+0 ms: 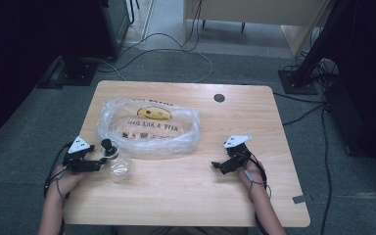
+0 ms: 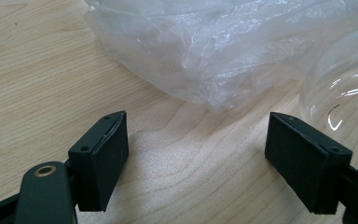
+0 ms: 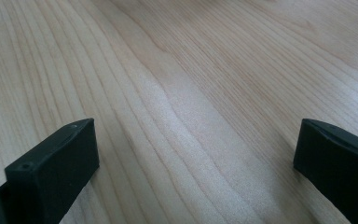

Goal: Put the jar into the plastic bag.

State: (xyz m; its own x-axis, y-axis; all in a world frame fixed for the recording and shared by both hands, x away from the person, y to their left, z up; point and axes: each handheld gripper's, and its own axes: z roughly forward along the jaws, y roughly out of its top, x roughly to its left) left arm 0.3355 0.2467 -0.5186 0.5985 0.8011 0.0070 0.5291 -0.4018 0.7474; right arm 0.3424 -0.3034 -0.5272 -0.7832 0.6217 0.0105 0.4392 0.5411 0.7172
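The left gripper (image 1: 101, 159) rests low on the near-left part of the wooden surface (image 1: 186, 196) with its fingers (image 2: 100, 158) released and spread wide, nothing between them. Just to its right stands a small clear glass vessel (image 1: 119, 169), its curved wall showing at the right edge of the left gripper view (image 2: 340, 88), close to the right finger though I cannot tell whether they touch. Beyond both lies a crumpled clear plastic bag (image 1: 149, 128) printed with a yellow smiley, its near edge right beside the glass. The right gripper (image 1: 218, 166) sits well apart at the near right, its fingers (image 3: 56, 172) likewise released over bare wood. The step in hand looks like taking hold of the glass, probably to put it into the bag. To do it well, shift the left gripper rightward until the glass wall sits squarely between the pads, keep the bag film out of the grip (it slips and would spoil the hold), and close gently, since smooth round glass can squirt sideways. The right gripper would best go to the bag's mouth to hold it open.
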